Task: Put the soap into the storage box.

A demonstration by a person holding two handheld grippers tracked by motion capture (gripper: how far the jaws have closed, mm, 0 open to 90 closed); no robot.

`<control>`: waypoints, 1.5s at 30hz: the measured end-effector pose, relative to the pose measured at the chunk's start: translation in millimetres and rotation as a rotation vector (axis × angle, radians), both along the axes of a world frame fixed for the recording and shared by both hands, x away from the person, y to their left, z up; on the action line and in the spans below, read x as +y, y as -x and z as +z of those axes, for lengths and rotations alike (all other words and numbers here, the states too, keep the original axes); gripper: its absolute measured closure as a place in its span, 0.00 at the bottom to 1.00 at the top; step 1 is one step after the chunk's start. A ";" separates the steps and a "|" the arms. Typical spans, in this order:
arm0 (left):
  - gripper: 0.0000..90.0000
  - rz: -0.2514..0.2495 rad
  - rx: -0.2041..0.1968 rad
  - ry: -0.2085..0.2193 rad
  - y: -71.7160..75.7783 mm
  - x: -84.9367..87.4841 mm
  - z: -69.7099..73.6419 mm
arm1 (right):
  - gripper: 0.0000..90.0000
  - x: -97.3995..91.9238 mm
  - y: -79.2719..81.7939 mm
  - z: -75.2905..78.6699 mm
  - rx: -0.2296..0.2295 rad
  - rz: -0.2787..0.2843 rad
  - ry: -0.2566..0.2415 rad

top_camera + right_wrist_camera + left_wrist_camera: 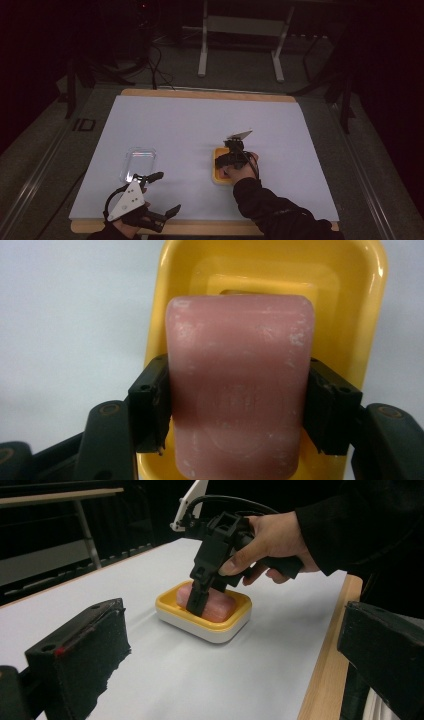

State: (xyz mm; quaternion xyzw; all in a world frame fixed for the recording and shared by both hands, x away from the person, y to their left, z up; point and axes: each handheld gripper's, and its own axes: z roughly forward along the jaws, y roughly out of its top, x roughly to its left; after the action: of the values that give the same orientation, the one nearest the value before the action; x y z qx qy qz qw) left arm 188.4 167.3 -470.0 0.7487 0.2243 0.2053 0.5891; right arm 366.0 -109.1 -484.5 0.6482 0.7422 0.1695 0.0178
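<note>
The right claw (239,405) is gripping a pink bar of soap (240,390), its two black jaws pressing against the bar's long sides; the soap is lying inside a yellow soap dish (350,300), with stamped lettering on its top face too blurred to read. In the high view the dish (218,175) is sitting on the white-covered tabletop (200,125), right of centre and towards the near edge; the right hand (241,167) is coming in from the near edge in a dark sleeve (270,205), pointing its claw (231,156) down into the dish. The left gripper view is showing the same from the side: the right claw (197,602) is standing steeply over the dish (210,622), its jaws reaching down around the soap (220,607), the hand (270,545) wrapping the handle.

The left claw (167,192) is hanging near the tabletop's near-left corner with its jaws spread wide and nothing between them; in its own view the two black jaws are standing far apart at the picture's sides. A clear plastic lid or tray (139,162) is lying flat on the tabletop just beyond the left claw, well apart from the yellow dish. The tabletop's wooden rim (210,94) is showing along the far edge.
</note>
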 end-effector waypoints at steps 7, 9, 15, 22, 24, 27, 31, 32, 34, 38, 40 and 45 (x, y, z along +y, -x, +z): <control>0.00 -0.005 -0.001 -0.004 0.3 -0.2 0.0 | 0.39 4.7 -1.5 -3.4 0.014 0.010 0.024; 0.00 -0.005 0.001 -0.007 0.2 -0.3 -0.2 | 0.38 3.7 -2.1 -2.0 0.013 0.004 0.015; 0.00 -0.005 0.002 -0.012 0.3 -0.9 -0.5 | 0.36 4.4 -0.6 6.9 -0.020 0.015 0.024; 0.00 -0.003 0.003 -0.017 0.5 -1.2 -1.0 | 0.35 2.0 1.0 24.3 -0.083 0.071 0.079; 0.00 -0.002 0.006 -0.018 0.5 -1.0 -1.5 | 0.32 1.5 2.4 29.5 -0.107 0.109 0.099; 0.00 0.003 0.010 -0.022 0.3 -0.6 -2.1 | 0.32 0.1 4.4 34.5 -0.132 0.149 0.116; 0.00 0.012 0.020 -0.023 -0.3 -0.1 -3.6 | 0.25 -9.0 6.6 38.5 -0.122 0.223 0.105; 0.00 0.015 0.020 -0.025 -0.4 0.0 -3.8 | 0.23 -11.3 7.2 38.4 -0.124 0.235 0.097; 0.00 0.021 0.023 -0.029 -0.2 0.4 -4.3 | 0.14 -16.7 8.2 37.0 -0.107 0.278 0.063; 0.00 0.035 0.026 -0.035 0.0 1.0 -4.8 | 0.15 -29.7 8.6 36.8 -0.122 0.309 -0.008; 0.00 0.052 0.030 -0.038 0.2 1.8 -5.2 | 0.15 -32.6 8.7 36.6 -0.141 0.323 -0.007; 0.00 0.067 0.039 -0.029 1.7 4.8 -6.0 | 0.17 -49.4 5.2 33.6 -0.179 0.379 -0.013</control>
State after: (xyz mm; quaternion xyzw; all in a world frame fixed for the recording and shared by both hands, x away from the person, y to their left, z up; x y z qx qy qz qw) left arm 186.7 172.1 -476.0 0.7529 0.2578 0.2137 0.5666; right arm 360.8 -158.5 -450.9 0.4796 0.8450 0.2317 0.0474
